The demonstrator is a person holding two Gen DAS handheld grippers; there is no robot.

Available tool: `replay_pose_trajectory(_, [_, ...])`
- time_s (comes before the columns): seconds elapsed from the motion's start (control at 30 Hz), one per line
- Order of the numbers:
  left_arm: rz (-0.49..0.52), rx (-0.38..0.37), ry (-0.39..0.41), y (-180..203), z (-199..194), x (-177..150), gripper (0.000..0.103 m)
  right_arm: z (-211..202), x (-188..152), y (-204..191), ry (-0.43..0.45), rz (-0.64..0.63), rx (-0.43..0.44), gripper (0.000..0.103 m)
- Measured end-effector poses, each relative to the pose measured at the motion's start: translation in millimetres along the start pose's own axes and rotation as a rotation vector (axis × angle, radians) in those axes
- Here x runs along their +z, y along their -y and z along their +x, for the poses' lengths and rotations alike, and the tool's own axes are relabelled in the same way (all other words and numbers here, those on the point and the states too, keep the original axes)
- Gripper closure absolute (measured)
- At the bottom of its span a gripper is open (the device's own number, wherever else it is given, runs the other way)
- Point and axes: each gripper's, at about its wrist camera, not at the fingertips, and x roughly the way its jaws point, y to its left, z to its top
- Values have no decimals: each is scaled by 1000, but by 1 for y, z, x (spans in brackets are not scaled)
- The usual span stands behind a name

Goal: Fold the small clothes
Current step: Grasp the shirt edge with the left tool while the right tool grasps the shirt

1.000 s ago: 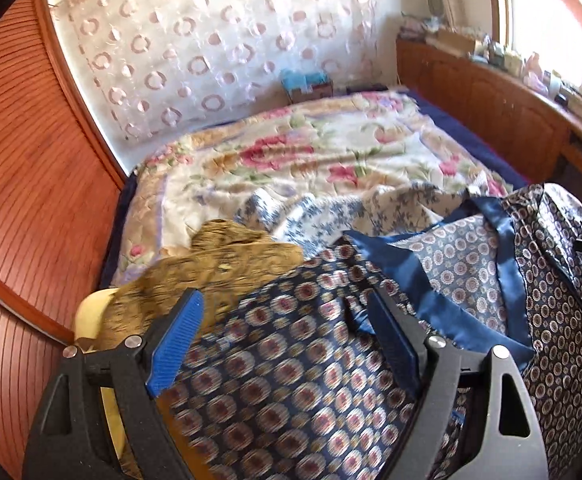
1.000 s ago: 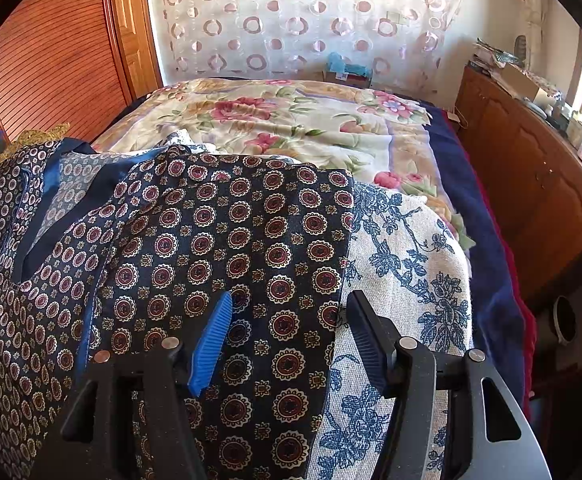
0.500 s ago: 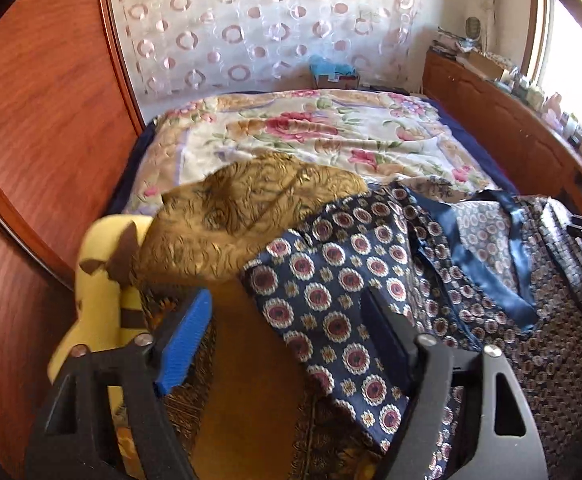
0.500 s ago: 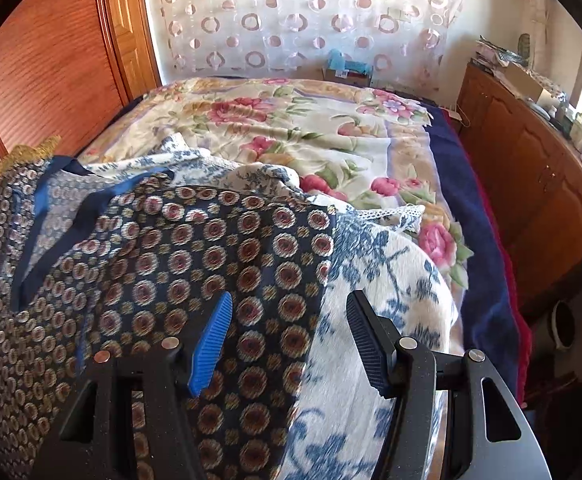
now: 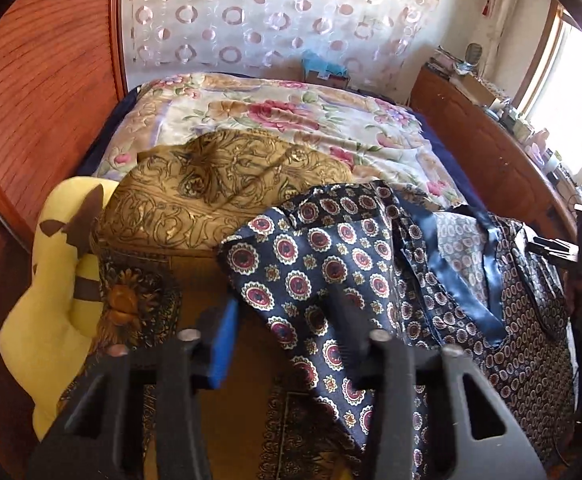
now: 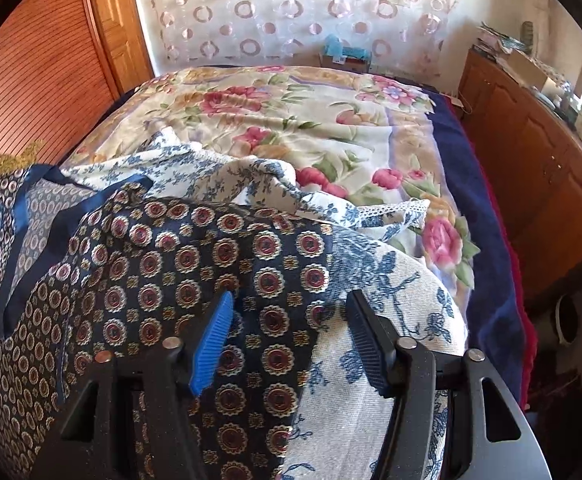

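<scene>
Item: navy medallion-print garment (image 5: 323,264), spread left-to-right across the near bed. Left gripper (image 5: 287,332), jaws apart, straddles its left sleeve edge. Right gripper (image 6: 287,336), jaws apart, straddles its right edge beside the blue-floral cloth (image 6: 391,280).

Clothes crowd the near bed; the floral bedspread (image 6: 331,120) beyond lies bare, wooden cabinet (image 6: 531,168) flanking.

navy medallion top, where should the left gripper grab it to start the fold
Grip the navy medallion top at its loose left edge, which lies over the gold cushion just ahead of the open left gripper. Probably come in from the left, sliding one finger under, since that edge lies free there.
</scene>
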Motion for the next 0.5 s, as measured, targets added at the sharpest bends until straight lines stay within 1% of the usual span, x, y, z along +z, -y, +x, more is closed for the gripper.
replay_pose_trajectory(0.03, [4, 5, 6, 1, -1, 1, 73, -1, 0, -1, -2, -9, 12, 69])
replay_pose_trajectory(0.07, [7, 4, 10, 2, -2, 2, 76, -2, 0, -3, -5, -20, 23, 75])
replay_pose_trajectory(0.1, [8, 1, 13, 2, -4, 2, 82, -2, -1, -6, -7, -30, 33, 87])
replay_pose_trajectory(0.13, [11, 0, 18, 4, -7, 3, 88, -2, -1, -7, -8, -39, 40, 98])
replay_pose_trajectory(0.23, [42, 9, 37, 10, -16, 5, 94, -5, -3, -10, 3, -62, 15, 100])
replay_pose_trajectory(0.33, [66, 7, 66, 21, -27, 7, 96, -13, -7, -11, 41, -55, -5, 101])
replay_pose_trajectory(0.43, [88, 10, 71, 31, -32, 9, 96, -16, -8, -6, 57, -32, -37, 100])
replay_pose_trajectory(0.47, [93, 15, 70, 34, -32, 10, 96, -15, -9, -5, 54, -21, -38, 99])
replay_pose_trajectory(0.5, [98, 19, 70, 36, -32, 11, 96, -14, -10, -4, 49, -9, -49, 87])
